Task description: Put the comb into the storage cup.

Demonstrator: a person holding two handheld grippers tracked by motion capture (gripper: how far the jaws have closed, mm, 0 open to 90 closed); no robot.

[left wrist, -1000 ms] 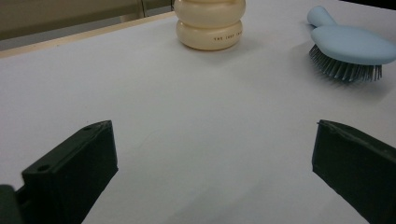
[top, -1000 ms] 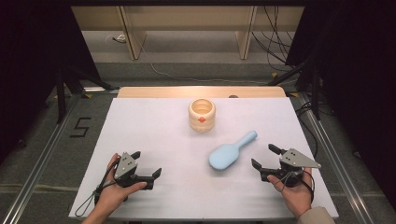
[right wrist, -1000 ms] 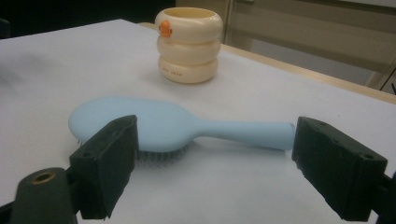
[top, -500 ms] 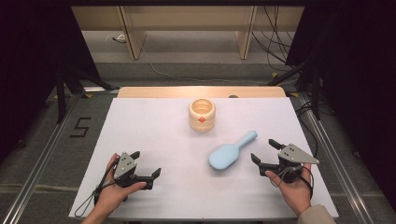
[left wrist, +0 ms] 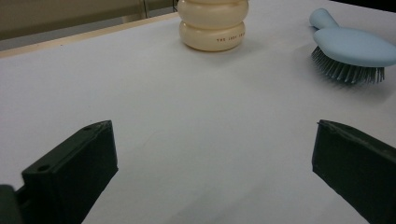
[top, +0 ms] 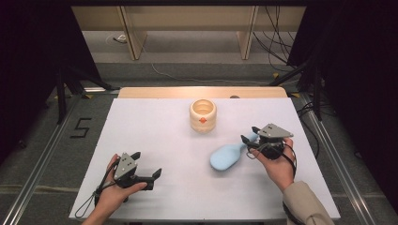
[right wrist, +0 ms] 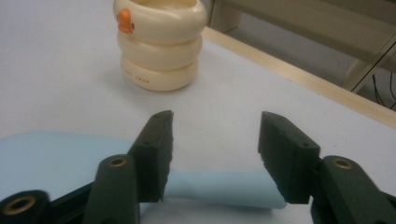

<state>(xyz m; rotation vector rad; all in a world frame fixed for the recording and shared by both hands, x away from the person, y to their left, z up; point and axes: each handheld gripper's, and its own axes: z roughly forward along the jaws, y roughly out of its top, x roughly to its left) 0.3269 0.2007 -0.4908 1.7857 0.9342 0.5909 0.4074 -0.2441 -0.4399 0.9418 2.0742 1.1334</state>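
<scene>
A light blue hairbrush [top: 227, 157] lies bristles down on the white table [top: 155, 131], right of centre. Its handle points back and right. My right gripper [top: 250, 136] sits at that handle. In the right gripper view the handle [right wrist: 219, 189] lies low between the jaws, which have just been closing; a gap still shows and the pads do not press on it. A cream ringed cup [top: 202, 115] with an orange mark stands upright at the back centre. My left gripper [top: 148, 164] rests open near the front left, nothing between its jaws.
A pale wooden strip [top: 202, 92] borders the table's far edge. Metal rails run along both sides, with a floor mark "5" [top: 80, 127] at the left. Cables and stand legs lie behind the table. In the left gripper view the cup [left wrist: 212, 23] and brush [left wrist: 355, 46] are well ahead.
My right gripper has moved forward and left from the table's right side to the brush handle, and its jaws have narrowed. The left gripper, brush and cup have stayed put.
</scene>
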